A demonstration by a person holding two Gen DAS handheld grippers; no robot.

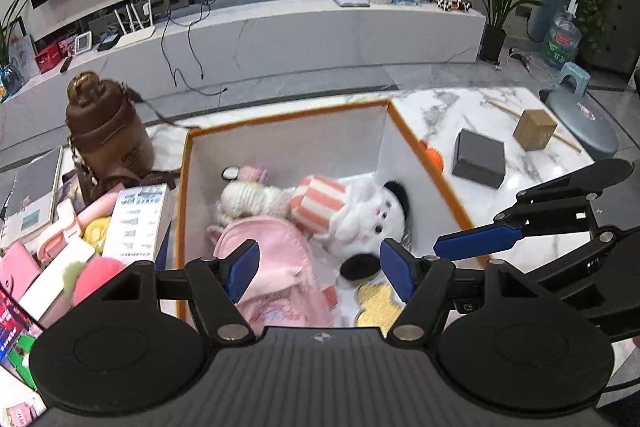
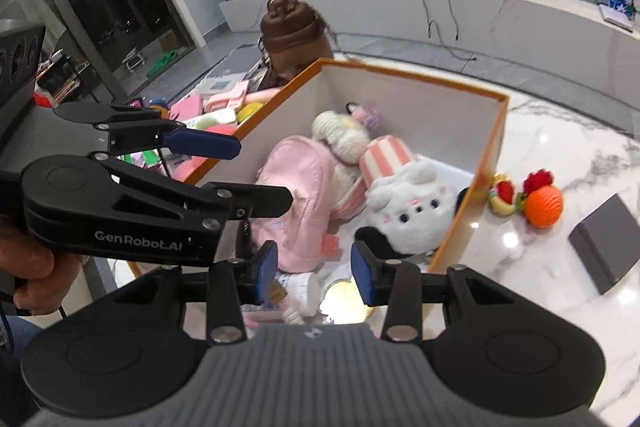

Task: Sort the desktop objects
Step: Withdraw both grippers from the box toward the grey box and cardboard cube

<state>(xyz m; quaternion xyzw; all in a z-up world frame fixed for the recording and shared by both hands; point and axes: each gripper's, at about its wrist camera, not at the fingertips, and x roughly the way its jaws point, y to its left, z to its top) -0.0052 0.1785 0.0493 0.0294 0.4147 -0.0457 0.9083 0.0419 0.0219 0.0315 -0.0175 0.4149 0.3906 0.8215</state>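
Note:
An orange-rimmed white box (image 1: pixel 288 115) (image 2: pixel 416 75) stands on the marble table. Inside lie a pink fabric backpack (image 1: pixel 276 267) (image 2: pixel 304 187), a white plush with a pink striped hat (image 1: pixel 360 211) (image 2: pixel 408 211), a cream knitted toy (image 1: pixel 252 199) (image 2: pixel 344 135) and a gold piece (image 1: pixel 378 303) (image 2: pixel 344 297). My left gripper (image 1: pixel 316 269) is open and empty over the box's near edge. My right gripper (image 2: pixel 314 277) is open and empty over the box too; it shows at the right of the left wrist view (image 1: pixel 480 239).
Left of the box are a brown bottle (image 1: pixel 106 131) (image 2: pixel 294 31), a white carton (image 1: pixel 138 223) and several pink items. Right of the box lie knitted fruit toys (image 2: pixel 532 195), a dark grey box (image 1: pixel 478 159) (image 2: pixel 608 243) and a small cardboard box (image 1: pixel 534 129).

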